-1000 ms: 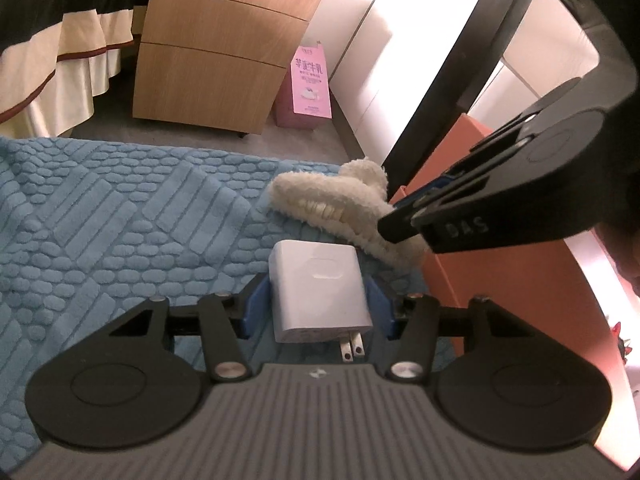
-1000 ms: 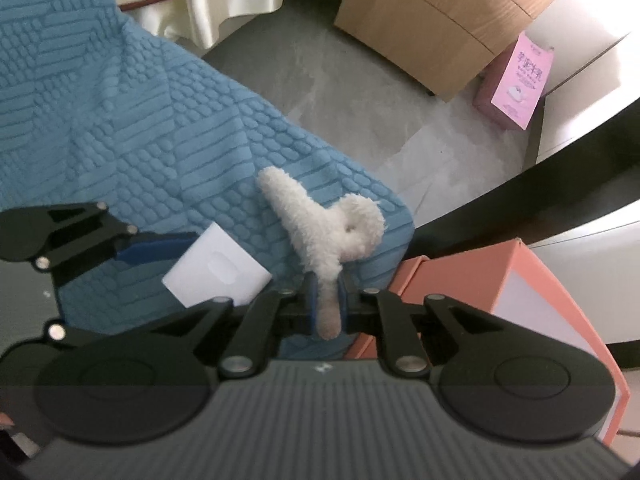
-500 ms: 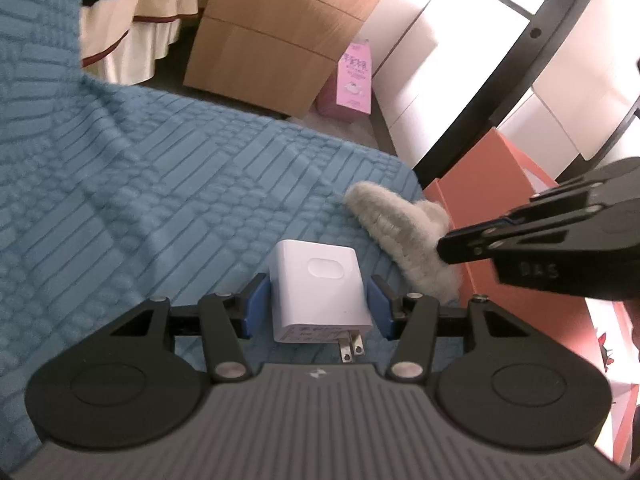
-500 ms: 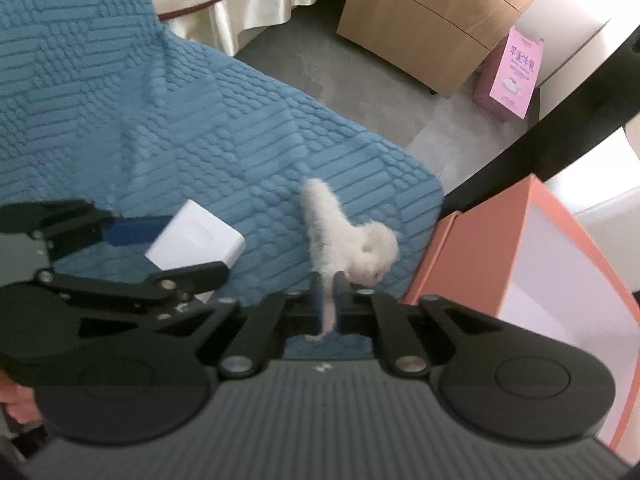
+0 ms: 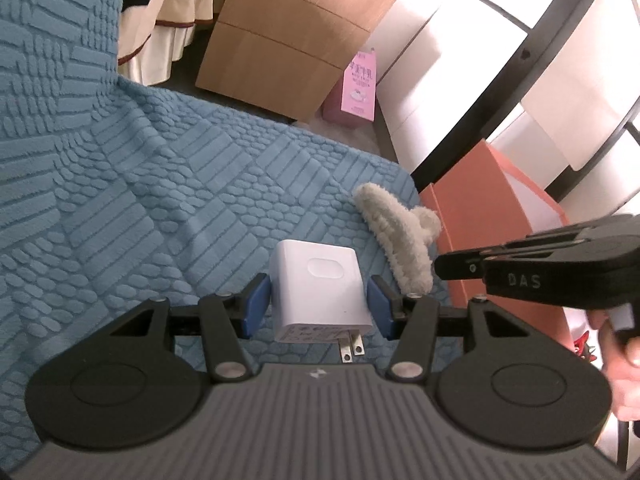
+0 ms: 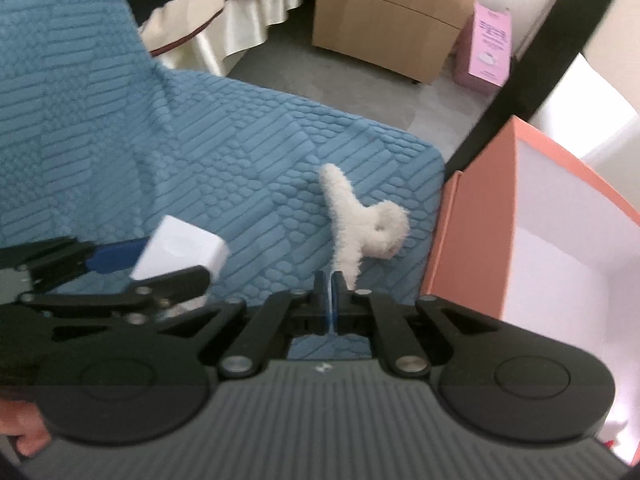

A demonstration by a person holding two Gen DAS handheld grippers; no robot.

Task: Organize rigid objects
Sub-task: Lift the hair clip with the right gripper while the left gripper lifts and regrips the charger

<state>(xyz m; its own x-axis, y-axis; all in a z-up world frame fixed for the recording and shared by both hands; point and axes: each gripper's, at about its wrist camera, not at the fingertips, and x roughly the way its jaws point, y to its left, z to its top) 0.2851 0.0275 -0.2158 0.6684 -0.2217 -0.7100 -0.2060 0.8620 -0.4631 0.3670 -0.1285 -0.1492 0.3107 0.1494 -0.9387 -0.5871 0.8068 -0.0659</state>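
Charger (image 5: 318, 288) sits clamped in the left gripper (image 5: 318, 306); right gripper (image 6: 330, 300) is fully closed beside the fluffy clip (image 6: 360, 226).

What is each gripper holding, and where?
Left gripper: white charger, pinched across its two sides. Right gripper: shut beside the fluffy clip's tip; a hold cannot be told.

Home bedroom — blue quilted bedspread (image 5: 168, 184), wooden drawer unit (image 5: 288, 40).

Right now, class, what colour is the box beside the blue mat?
Salmon orange outside, white inside the box; right wrist view shows it best.
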